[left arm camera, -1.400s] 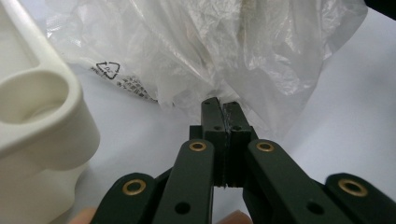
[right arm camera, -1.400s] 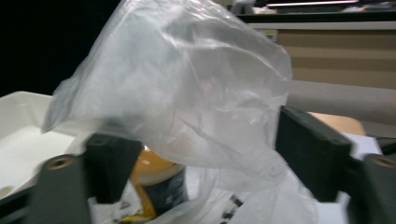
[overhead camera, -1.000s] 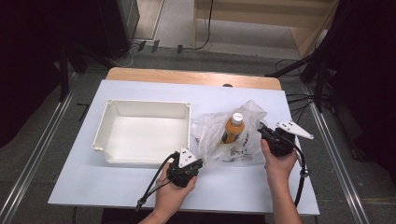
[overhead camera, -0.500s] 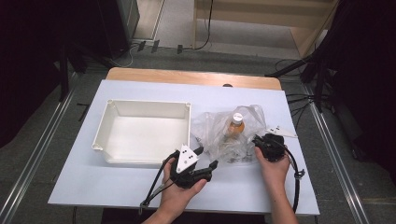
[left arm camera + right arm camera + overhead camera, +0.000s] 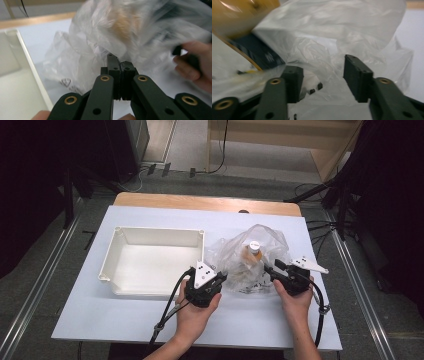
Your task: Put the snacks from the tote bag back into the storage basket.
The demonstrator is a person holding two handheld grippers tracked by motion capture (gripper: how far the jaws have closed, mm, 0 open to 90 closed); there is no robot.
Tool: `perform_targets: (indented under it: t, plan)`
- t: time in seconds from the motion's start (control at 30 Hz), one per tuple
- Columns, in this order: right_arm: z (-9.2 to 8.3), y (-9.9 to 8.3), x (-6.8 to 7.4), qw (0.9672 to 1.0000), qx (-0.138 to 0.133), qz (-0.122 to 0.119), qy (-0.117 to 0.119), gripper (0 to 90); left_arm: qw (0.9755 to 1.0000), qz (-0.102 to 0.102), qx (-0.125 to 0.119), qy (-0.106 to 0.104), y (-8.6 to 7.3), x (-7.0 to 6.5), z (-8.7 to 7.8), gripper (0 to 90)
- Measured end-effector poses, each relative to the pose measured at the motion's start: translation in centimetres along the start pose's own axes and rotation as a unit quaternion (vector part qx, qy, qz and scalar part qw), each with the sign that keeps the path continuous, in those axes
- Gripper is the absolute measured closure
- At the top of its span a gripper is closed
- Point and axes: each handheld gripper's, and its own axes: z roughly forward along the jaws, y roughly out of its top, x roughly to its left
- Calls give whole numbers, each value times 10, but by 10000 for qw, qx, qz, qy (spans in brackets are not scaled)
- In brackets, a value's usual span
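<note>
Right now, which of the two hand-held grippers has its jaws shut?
The left hand-held gripper: its jaws meet, pinching the plastic bag. The right hand-held gripper has a clear gap between its jaws.

1. Bag [image 5: 252, 262], centre right of the high view: thin clear plastic film, crinkled, glossy.
2. Tray [image 5: 120, 270], centre left: white moulded plastic, smooth, slight sheen.
3. Table [image 5: 90, 310]: pale matt top; far edge [image 5: 200, 202] looks wooden.

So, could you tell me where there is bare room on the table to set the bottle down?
The white tray has a bare floor, and the table is bare along its near edge between the forearms. It is crowded around the plastic bag, with the left gripper and right gripper flanking it.
</note>
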Motion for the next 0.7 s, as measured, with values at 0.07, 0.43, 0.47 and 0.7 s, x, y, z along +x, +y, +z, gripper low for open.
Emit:
perform_targets:
  t: [0.07, 0.43, 0.47, 0.7]
  plan:
    - [-8, 4, 3, 9996, -280, -18, -39, 443, 9999, -12, 158, 33, -6, 0, 6, 900]
    - [-21, 24, 14, 9977, -599, -223, -209, 808, 9939, -58, 1100, 110, -45, 6, 36, 900]
    - [-18, 23, 14, 9982, -469, -244, -275, 841, 9932, -70, 1155, 120, -47, 6, 36, 900]
    - [10, 9, 0, 9966, 390, 92, -719, 900, 9893, 33, 1442, 223, -55, 10, 27, 900]
